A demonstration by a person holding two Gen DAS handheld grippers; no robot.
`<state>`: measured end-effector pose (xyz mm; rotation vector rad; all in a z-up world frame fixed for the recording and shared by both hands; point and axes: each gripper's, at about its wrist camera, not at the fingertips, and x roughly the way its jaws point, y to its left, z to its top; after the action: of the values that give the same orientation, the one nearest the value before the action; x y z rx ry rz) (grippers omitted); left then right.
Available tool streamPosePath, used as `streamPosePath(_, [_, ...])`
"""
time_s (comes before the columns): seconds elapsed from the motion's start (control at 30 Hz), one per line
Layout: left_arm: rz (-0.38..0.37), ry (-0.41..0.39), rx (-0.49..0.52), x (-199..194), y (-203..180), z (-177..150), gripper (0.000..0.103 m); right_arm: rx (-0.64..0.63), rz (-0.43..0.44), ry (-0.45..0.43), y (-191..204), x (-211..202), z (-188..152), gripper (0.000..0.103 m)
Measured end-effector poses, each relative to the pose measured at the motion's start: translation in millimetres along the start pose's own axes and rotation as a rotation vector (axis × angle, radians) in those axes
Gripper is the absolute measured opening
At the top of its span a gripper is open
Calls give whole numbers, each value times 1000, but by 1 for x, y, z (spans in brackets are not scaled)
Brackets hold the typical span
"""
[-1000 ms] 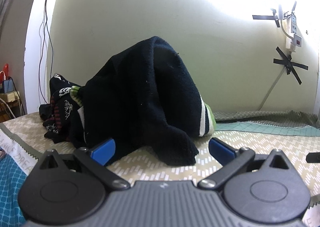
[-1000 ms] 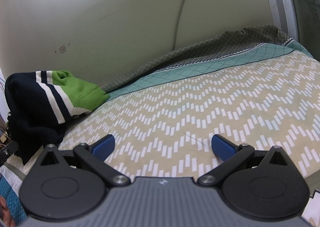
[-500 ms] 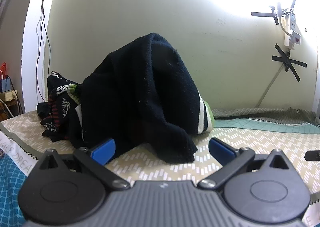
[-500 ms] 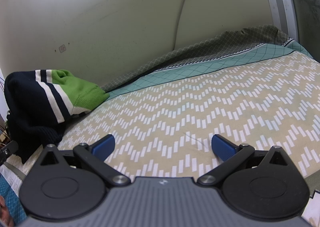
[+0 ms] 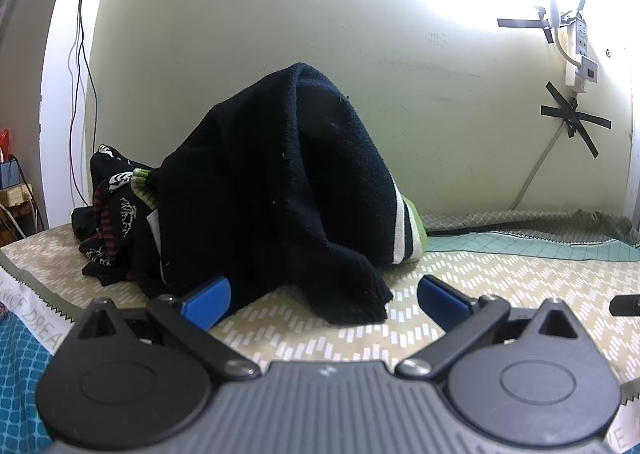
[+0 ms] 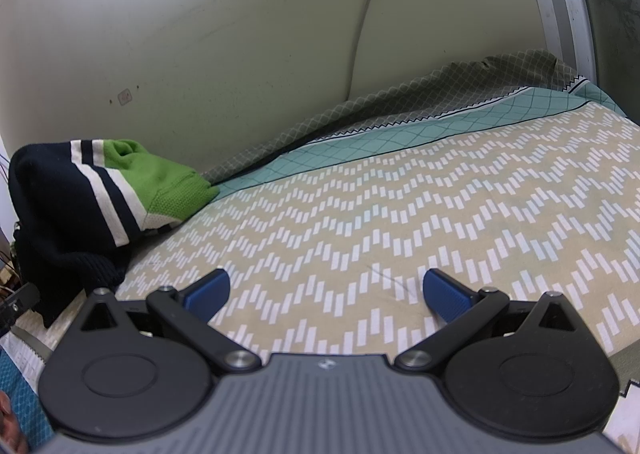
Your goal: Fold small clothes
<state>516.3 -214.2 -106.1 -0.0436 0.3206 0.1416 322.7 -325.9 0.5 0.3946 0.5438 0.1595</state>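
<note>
A heap of small clothes sits on a bed covered by a beige zigzag-patterned sheet, against a pale wall. On top lies a thick navy knit sweater with white stripes and a green band, draped into a soft mound; beneath it, dark printed garments are crumpled. The left tongs, spread and holding nothing, point straight at the mound, its hanging navy end just ahead between the blue tips. The right tongs, also spread and holding nothing, face bare sheet, with the sweater off to their left. The left hand is nearer.
</note>
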Motion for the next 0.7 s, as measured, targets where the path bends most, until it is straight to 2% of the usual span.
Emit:
streamPosePath(0.03, [-1, -2, 0, -12, 1, -7, 103, 0, 0, 0, 0, 0, 0, 97])
streamPosePath(0.17, [-1, -3, 1, 21, -21, -6, 103, 0, 1, 0, 0, 0, 0, 97])
streamPosePath(0.2, [1, -4, 0, 10, -14, -5, 103, 1, 1, 0, 0, 0, 0, 97])
streamPosePath(0.43, [0, -5, 0, 61, -49, 0, 103, 1, 2, 0, 0, 0, 0, 97])
streamPosePath(0.53, [-7, -8, 1, 49, -44, 6, 103, 1, 2, -1, 0, 0, 0, 97])
streamPosePath(0.6, [-6, -8, 1, 64, -53, 3, 103, 1, 2, 0, 0, 0, 0, 97])
streamPosePath(0.67, [2, -9, -4, 54, -46, 3, 103, 2, 2, -1, 0, 0, 0, 97])
streamPosePath(0.7, [3, -9, -3, 63, -52, 3, 103, 2, 2, -1, 0, 0, 0, 97])
